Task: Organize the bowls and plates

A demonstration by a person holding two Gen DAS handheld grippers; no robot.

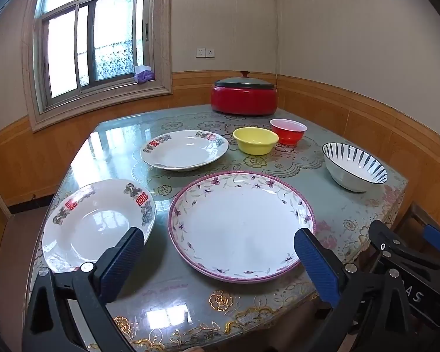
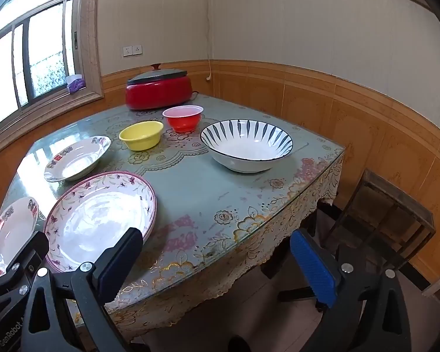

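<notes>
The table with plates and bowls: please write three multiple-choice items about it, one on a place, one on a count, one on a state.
1. Where does the yellow bowl stand?
A. inside the striped bowl
B. beside the red bowl
C. on the large floral plate

2. How many bowls are on the table?
A. three
B. one
C. five

3. In what state is the left gripper?
A. shut on a plate
B. shut on a bowl
C. open, holding nothing

Answers:
1. B: the yellow bowl sits on the cloth next to the red bowl, apart from the striped bowl and the large floral plate.
2. A: yellow, red and striped bowls are seen; the other dishes are plates.
3. C: its fingers stand wide apart above the floral plate, gripping nothing.
</notes>
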